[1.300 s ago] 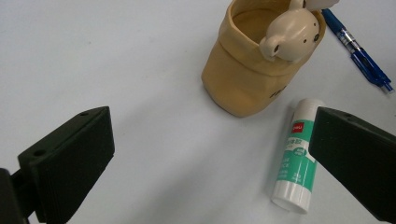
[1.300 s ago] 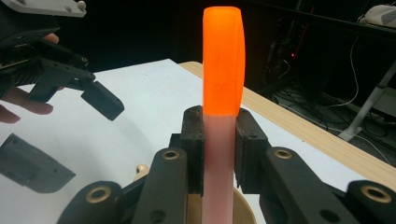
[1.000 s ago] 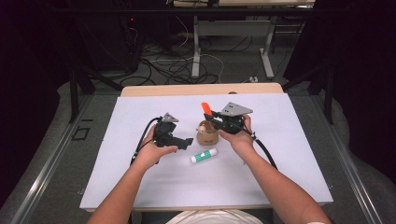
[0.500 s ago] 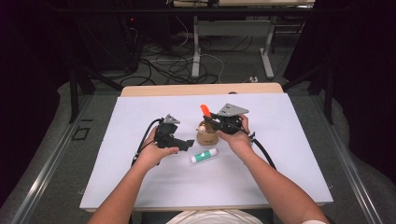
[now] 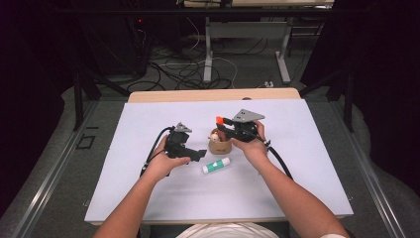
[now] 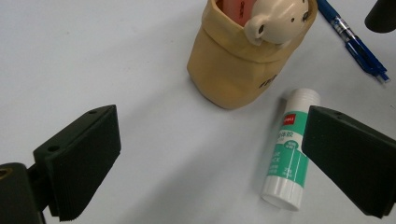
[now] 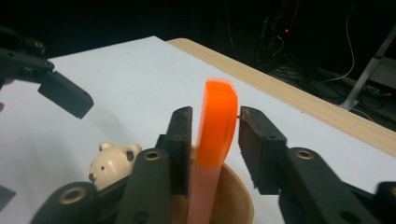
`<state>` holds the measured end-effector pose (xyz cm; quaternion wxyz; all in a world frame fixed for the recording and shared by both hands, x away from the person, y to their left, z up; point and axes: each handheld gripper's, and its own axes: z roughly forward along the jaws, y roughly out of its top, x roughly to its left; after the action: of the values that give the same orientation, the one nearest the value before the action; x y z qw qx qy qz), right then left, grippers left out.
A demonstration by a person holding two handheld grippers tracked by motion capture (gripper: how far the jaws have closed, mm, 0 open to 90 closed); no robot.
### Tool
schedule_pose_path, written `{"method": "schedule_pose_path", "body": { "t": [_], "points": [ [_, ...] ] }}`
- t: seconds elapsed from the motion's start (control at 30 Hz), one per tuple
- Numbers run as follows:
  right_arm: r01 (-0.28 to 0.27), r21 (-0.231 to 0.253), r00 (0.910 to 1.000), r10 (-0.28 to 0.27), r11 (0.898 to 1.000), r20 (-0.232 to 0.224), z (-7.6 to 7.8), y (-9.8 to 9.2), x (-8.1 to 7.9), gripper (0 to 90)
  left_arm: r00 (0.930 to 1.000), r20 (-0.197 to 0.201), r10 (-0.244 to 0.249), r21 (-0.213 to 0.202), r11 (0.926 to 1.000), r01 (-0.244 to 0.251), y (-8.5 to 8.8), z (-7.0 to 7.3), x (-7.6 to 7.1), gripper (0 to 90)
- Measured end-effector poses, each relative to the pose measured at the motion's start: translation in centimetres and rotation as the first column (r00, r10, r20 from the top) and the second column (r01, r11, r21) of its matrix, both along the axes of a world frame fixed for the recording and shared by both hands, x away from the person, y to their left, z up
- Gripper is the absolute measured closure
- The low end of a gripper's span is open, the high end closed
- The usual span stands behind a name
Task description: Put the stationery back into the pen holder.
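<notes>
Lowered since the earlier frames: orange marker (image 7: 215, 126), now standing with its lower end inside the tan pen holder (image 5: 219, 146) instead of raised above it. Right gripper (image 7: 214, 128) jaws just opened, standing narrowly apart on either side of the marker; left pad close against it, a clear gap at the right pad, so no longer clamped. Marker upper end blurred, a sign of motion, likely sliding down into the holder. Left gripper (image 6: 210, 154) held wide and empty, low over the white counter (image 5: 124, 188), aimed at the glue stick (image 6: 289, 149) lying just beside the holder, probably staged as the next item. Bear figure (image 6: 275, 21) perched on the holder rim. Blue pen (image 6: 355, 42) lying beyond, cut off at the frame edge. Holder interior and marker lower end hidden by the gripper; printed lettering on the holder too small to read.
</notes>
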<state>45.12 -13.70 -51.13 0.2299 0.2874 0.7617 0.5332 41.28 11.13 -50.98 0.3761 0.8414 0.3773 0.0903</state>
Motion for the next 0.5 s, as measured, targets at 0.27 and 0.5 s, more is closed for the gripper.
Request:
{"method": "schedule_pose_path", "body": {
  "t": [0.27, 0.5],
  "points": [
    [0.007, 0.036, 0.9997, -0.007, 0.999, -0.022, 0.9, -0.7, -0.3, 49.4, 1.0000, 0.000, -0.003, -0.003, 1.0000, 0.003, 0.0, 0.0, 0.0, 5.3],
    [0.014, 0.025, 0.9997, -0.013, 1.000, -0.020, 1.7, -1.2, -0.9, 43.1, 1.0000, -0.005, -0.007, -0.002, 1.0000, 0.007, -0.1, 0.0, -0.1, 6.8]
  ]
}}
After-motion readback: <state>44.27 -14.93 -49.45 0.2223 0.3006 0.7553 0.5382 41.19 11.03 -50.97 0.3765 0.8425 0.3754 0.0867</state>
